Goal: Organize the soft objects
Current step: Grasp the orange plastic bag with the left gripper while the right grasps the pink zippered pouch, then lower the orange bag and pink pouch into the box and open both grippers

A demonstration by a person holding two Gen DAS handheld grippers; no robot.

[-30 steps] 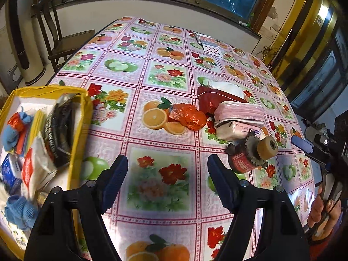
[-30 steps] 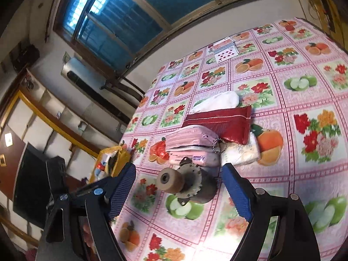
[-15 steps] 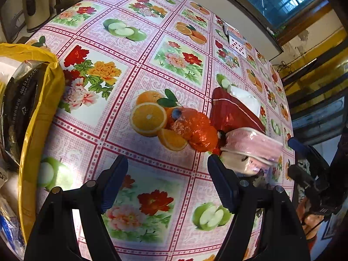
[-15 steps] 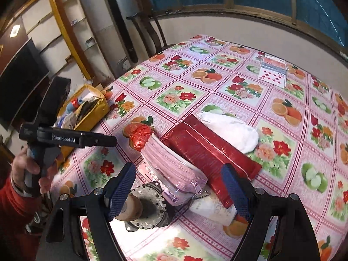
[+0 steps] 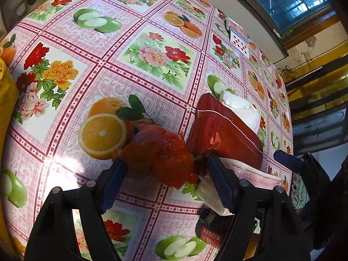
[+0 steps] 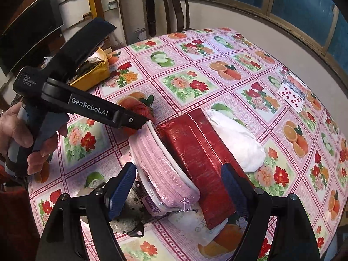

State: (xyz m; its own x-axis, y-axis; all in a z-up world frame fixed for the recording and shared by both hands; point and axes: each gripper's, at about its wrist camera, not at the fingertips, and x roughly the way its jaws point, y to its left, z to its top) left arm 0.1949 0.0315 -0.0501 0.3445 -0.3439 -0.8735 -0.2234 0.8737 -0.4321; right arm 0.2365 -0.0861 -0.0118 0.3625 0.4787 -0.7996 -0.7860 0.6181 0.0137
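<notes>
Crinkled red-orange plastic bag [image 5: 158, 154] is now framed between the spread fingers of the left gripper [image 5: 166, 181], which has been brought closer than half a second ago; nothing is pinched; a red pouch [image 5: 226, 134] lies just right. From the right wrist, the right gripper [image 6: 178, 188] is held apart over a pink pouch [image 6: 161, 165]; the left gripper is seen lowered beside it.
</notes>
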